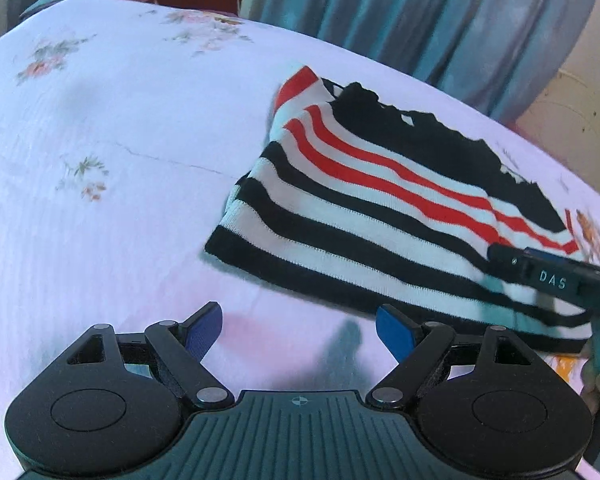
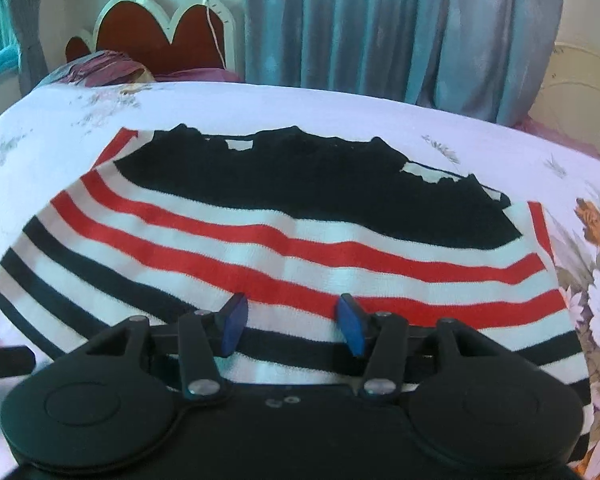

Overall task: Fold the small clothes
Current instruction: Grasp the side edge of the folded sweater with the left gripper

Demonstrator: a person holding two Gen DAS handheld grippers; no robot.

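Your left tongs [image 1: 298, 330] sit nearest the lens, blue pads [image 1: 204, 330] spread wide w/ nothing between them, above bare bed sheet [image 1: 100, 220]. Top [image 1: 364, 208] lies just ahead and to the right of them, flat on the bed: black, white and red stripes, w/ a black panel along its far edge. At the right edge of the left view, your right tongs [image 1: 556, 280] reach in over the top's near-right corner. In the right view, right tongs [image 2: 290, 322] hang over the top [image 2: 284, 248], pads [image 2: 352, 320] apart, moderately wide, holding nothing; can't tell if they touch the cloth. Sheet [image 2: 300, 108] is white w/ flower print. Blue curtain [image 2: 380, 28] and a red headboard [image 2: 160, 36] stand behind the bed.
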